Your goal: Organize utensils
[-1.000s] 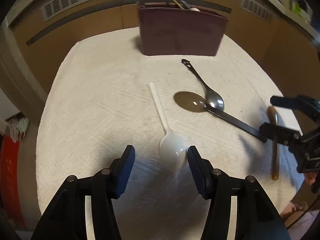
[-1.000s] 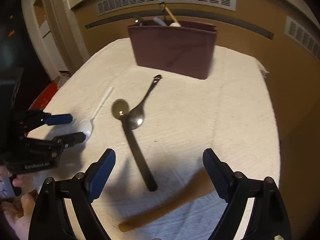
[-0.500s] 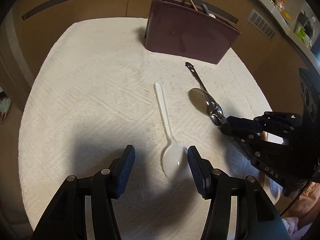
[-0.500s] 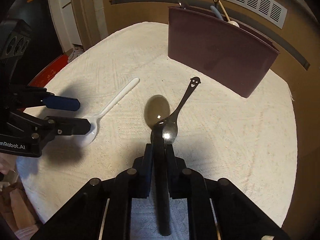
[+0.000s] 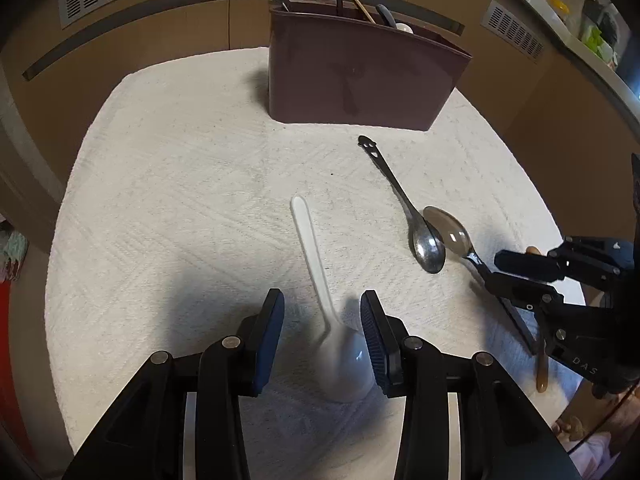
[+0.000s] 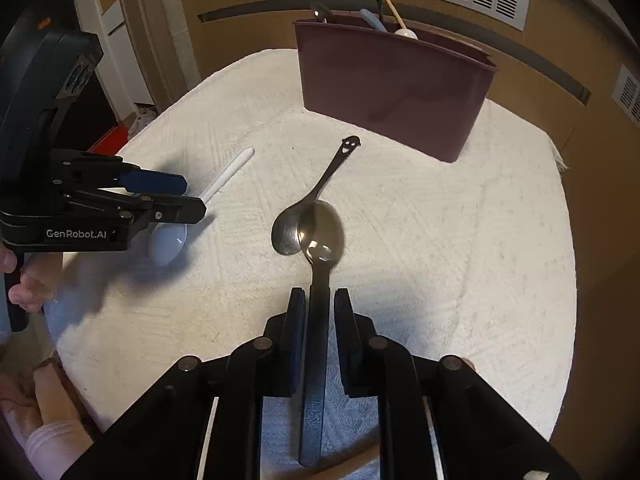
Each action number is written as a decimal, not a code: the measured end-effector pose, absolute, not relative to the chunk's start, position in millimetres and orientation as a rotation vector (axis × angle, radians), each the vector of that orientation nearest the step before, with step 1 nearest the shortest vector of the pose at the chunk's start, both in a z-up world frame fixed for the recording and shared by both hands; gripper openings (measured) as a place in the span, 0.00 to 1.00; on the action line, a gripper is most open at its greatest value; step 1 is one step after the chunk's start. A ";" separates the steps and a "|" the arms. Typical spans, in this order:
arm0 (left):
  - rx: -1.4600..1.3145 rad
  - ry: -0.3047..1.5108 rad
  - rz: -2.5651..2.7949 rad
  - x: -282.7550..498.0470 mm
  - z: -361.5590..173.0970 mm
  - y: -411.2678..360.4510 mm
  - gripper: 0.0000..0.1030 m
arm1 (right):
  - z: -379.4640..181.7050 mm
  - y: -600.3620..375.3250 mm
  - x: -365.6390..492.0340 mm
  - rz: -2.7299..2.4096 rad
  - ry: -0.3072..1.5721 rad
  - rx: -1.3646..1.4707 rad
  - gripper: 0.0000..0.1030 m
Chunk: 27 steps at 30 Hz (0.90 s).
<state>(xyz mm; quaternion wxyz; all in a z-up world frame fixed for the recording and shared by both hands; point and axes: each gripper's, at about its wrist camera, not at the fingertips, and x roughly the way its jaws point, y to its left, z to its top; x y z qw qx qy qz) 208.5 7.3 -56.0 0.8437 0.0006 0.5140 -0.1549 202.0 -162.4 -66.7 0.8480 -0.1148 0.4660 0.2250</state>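
A white plastic spoon (image 5: 316, 256) lies on the white cloth, its bowl between the fingers of my left gripper (image 5: 322, 312), which is open around it. My right gripper (image 6: 316, 308) is shut on the black handle of a large spoon (image 6: 322, 236) and holds it slightly lifted; it also shows in the left wrist view (image 5: 448, 234). A small steel spoon with a smiley handle (image 6: 316, 200) lies beside it on the cloth. A maroon utensil bin (image 5: 360, 76) stands at the back with several utensils in it.
A wooden-handled utensil (image 5: 542, 364) lies near the right edge of the cloth, mostly under the right gripper. The white cloth (image 5: 180, 200) covers the round table. Brown cabinets with vents stand behind. A person's hand (image 6: 28, 280) holds the left gripper.
My right gripper has lifted the black-handled spoon, so its bowl now hangs over the small steel spoon. My left gripper has moved forward and narrowed around the white spoon's bowl.
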 end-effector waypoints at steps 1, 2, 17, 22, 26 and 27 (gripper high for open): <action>0.001 1.082 -0.320 207.9 -54.5 9.9 0.40 | -66.0 -159.5 204.8 0.473 0.974 -0.250 0.22; -0.005 1.080 -0.315 208.1 -52.7 13.2 0.40 | -65.2 -155.8 209.3 0.475 0.960 -0.259 0.30; -0.004 1.077 -0.365 204.2 -50.0 -3.9 0.40 | -53.8 -161.2 229.8 0.441 0.916 -0.221 0.25; 0.013 1.103 -0.350 194.7 -56.5 -7.1 0.40 | -27.4 -194.4 216.7 0.392 0.860 -0.139 0.24; 0.009 1.143 -0.338 186.6 -57.7 -0.9 0.40 | -17.9 -211.6 216.3 0.335 0.828 -0.106 0.24; 0.014 1.143 -0.331 184.1 -56.7 0.0 0.40 | -15.9 -214.1 215.6 0.325 0.822 -0.100 0.24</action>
